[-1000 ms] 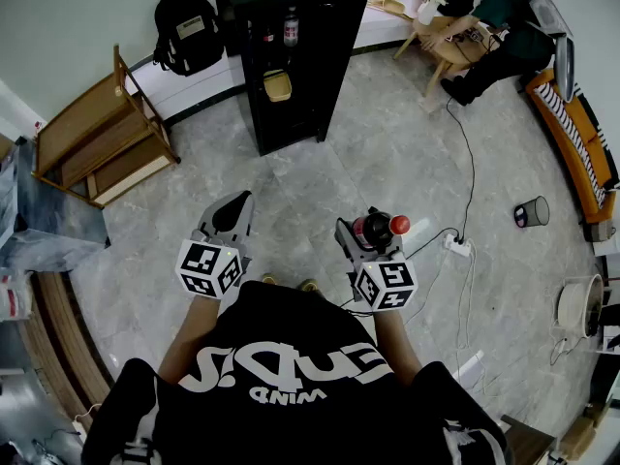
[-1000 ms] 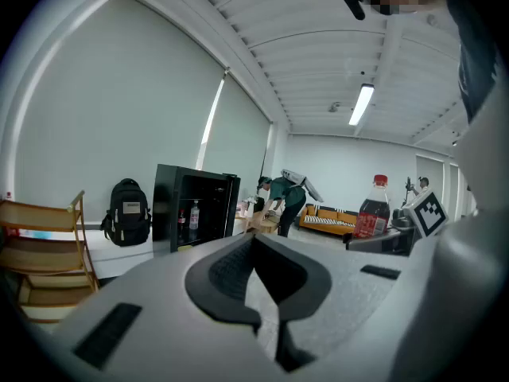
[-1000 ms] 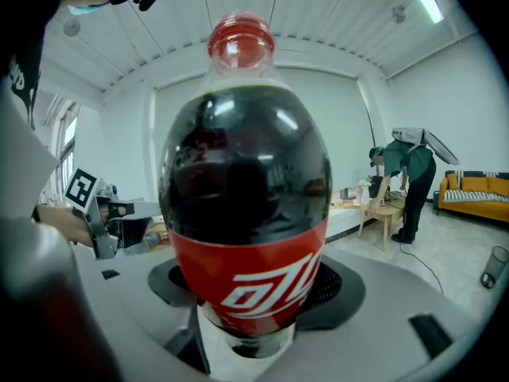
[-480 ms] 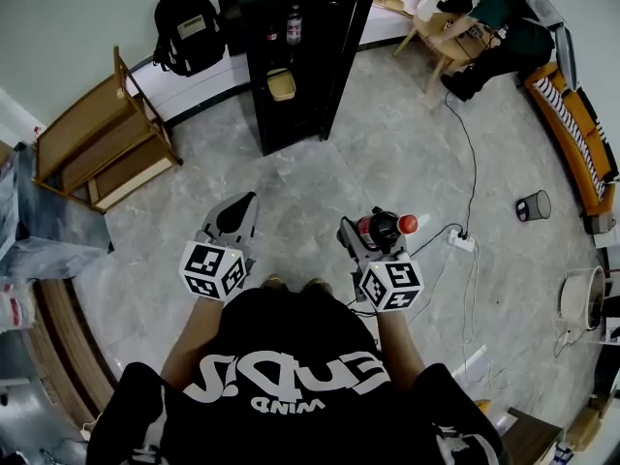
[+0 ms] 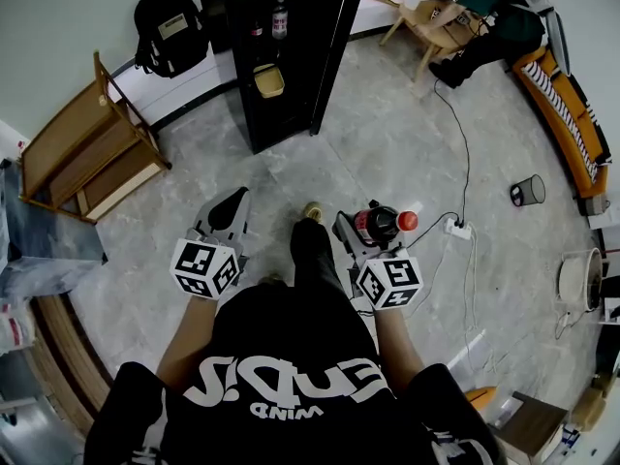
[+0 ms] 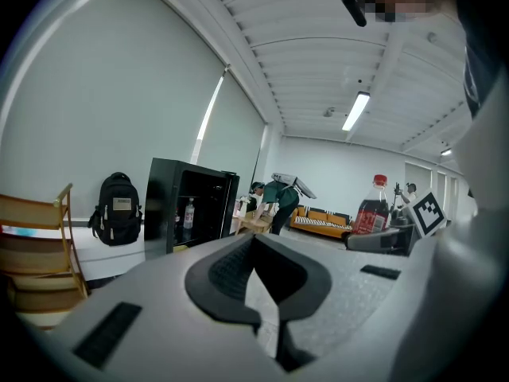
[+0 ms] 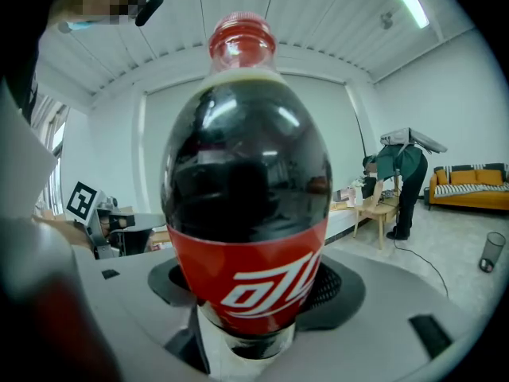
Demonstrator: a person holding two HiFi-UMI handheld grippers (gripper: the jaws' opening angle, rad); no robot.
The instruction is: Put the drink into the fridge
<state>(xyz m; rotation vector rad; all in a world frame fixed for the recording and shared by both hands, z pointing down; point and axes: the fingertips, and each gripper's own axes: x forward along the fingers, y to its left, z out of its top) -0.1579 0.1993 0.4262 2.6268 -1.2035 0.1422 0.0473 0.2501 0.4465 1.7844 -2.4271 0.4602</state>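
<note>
The drink is a cola bottle [image 5: 380, 223] with a red cap and red label, and my right gripper [image 5: 371, 229] is shut on it. In the right gripper view the bottle [image 7: 246, 213] stands upright and fills the middle, with the right gripper [image 7: 246, 297] clamped round its lower body. My left gripper [image 5: 234, 203] is shut with nothing in it; its black pads [image 6: 227, 273] meet at the tips of the left gripper [image 6: 254, 241]. The black fridge [image 5: 291, 76] stands ahead across the floor with its front open. A bottle [image 5: 279, 19] and a yellow container [image 5: 268, 78] sit on its shelves.
A wooden shelf unit [image 5: 82, 143] and a black backpack [image 5: 167, 27] stand left of the fridge. A power strip [image 5: 455, 229] and its cable [image 5: 465, 153] lie on the floor to the right, near a small bin [image 5: 528, 191]. A person [image 5: 484, 17] bends over a chair at the back right.
The person carrying the grippers has stepped toward the fridge; a leg and foot now show between the grippers. Both grippers keep their states, and the bottle stays held.
</note>
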